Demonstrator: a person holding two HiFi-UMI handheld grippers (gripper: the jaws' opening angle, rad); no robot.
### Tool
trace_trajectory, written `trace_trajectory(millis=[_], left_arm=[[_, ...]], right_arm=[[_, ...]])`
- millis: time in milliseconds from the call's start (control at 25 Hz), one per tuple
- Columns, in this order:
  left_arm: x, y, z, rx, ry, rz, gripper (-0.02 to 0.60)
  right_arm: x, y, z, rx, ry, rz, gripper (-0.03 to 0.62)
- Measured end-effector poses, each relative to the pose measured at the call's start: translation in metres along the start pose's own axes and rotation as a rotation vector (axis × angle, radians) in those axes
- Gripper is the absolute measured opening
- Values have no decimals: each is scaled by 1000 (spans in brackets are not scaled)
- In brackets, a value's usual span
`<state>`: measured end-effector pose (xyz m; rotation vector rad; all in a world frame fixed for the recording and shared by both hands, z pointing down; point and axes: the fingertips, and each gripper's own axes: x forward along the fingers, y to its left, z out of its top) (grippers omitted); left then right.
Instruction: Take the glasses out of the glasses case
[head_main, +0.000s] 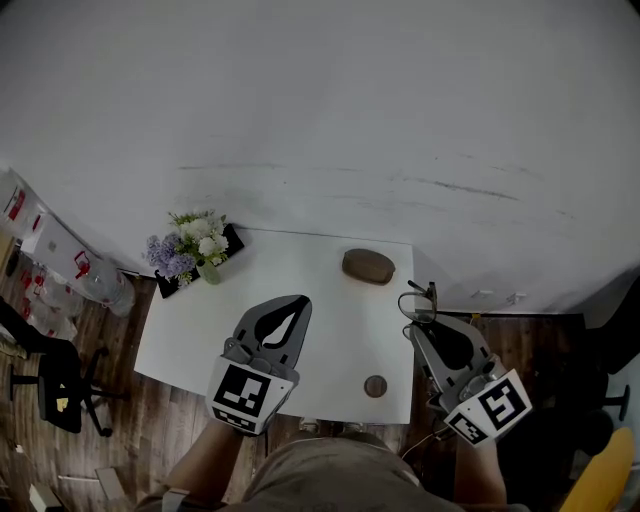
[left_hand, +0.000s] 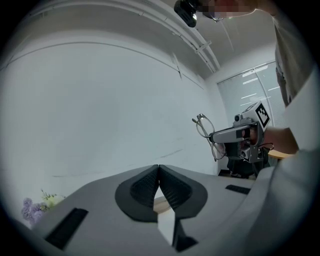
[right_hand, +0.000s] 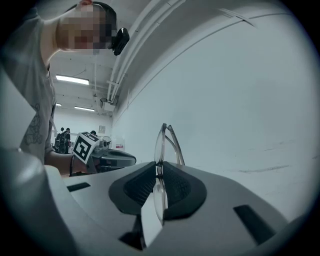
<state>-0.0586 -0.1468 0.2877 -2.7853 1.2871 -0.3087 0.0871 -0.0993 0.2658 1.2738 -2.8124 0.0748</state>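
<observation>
The glasses (head_main: 422, 298), thin-framed with clear lenses, are folded and pinched in my right gripper (head_main: 420, 322), which hangs past the right edge of the white table (head_main: 300, 262). In the right gripper view the glasses (right_hand: 163, 145) stand upright between the pads of this gripper (right_hand: 159, 172). The brown glasses case (head_main: 368, 266) lies closed at the back right of the table. My left gripper (head_main: 296, 305) hovers over the table's middle, shut and empty, its tips touching (left_hand: 159, 168). From the left gripper view I see the right gripper (left_hand: 235, 134) holding the glasses (left_hand: 205, 129) in the air.
A bunch of white and purple flowers (head_main: 192, 245) in a dark holder stands at the table's back left corner. A small round brown object (head_main: 375, 386) lies near the front right edge. A black office chair (head_main: 50, 375) stands on the wooden floor to the left.
</observation>
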Motion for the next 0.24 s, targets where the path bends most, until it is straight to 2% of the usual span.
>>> trace_trajectory(millis=[240], left_arm=[[0, -6, -3, 0, 9, -9, 17]], right_arm=[[3, 4, -6, 4, 21, 17, 61]])
